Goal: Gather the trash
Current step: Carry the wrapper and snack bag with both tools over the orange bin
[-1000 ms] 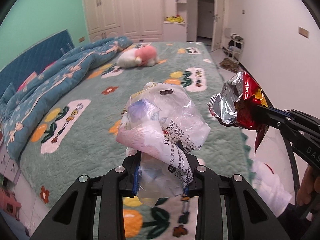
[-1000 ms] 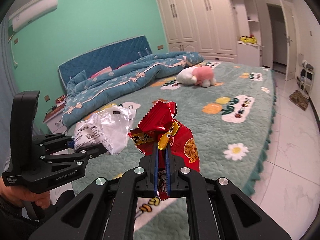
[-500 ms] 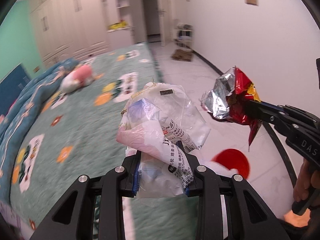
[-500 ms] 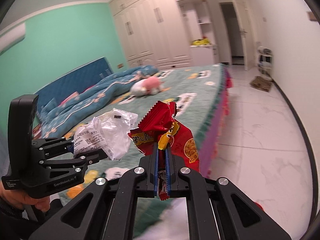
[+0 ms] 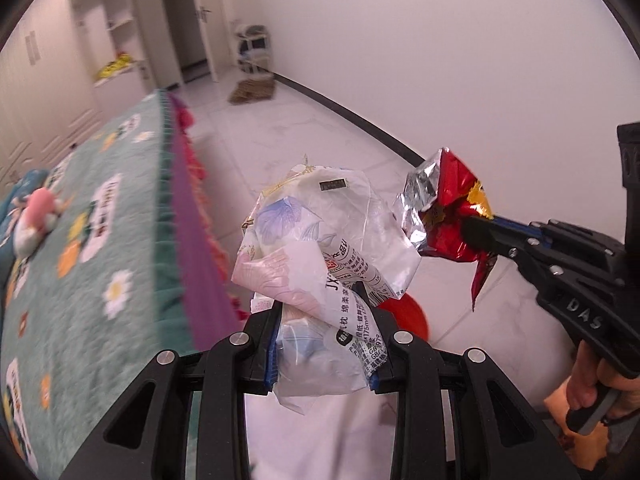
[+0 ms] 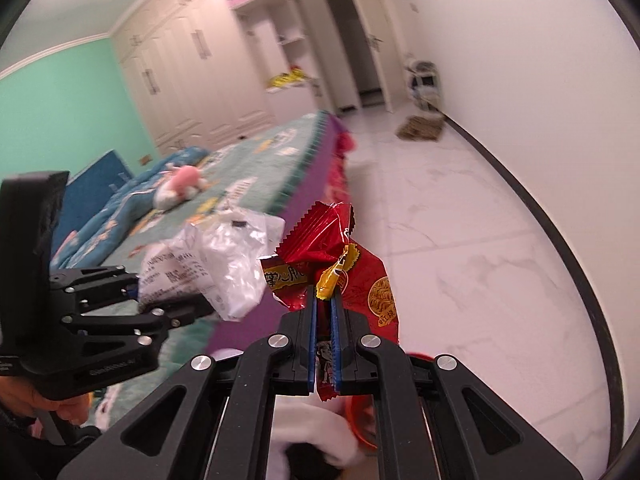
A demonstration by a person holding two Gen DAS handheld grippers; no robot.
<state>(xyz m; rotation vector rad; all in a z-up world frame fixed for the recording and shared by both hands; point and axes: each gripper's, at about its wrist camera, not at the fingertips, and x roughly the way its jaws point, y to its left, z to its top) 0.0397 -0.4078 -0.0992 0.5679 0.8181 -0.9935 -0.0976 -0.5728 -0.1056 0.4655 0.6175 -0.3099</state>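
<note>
Step in hand: carrying 2 collected pieces of trash away from the bed [image 5: 120, 240], judging by both loads held up over the white floor [image 6: 480, 240] beside it.
Left gripper [image 5: 324, 344]: jaws closed on a crumpled clear plastic package [image 5: 320, 248] with printed text and a pale floral pattern; the bulk of it bulges above the fingertips.
Right gripper [image 6: 325, 344]: jaws pinched tight on a red snack wrapper [image 6: 340, 256], which stands up from the fingers and shows its silver lining in the left wrist view.
Where the trash is: both pieces in the air, side by side and near each other, not touching as far as I can tell.
Likely target: a red bin [image 5: 404, 316] with what looks like a white liner, low on the floor just below and beyond the grippers, partly hidden by them; this is a judgement, since only a part of its rim shows.
Next move calls for: lowering each load over the bin's mouth, then opening 1 gripper at a time so the light, springy plastic drops inside rather than drifting to the floor.
Risk: the clear plastic may cling to the pads on release.
</note>
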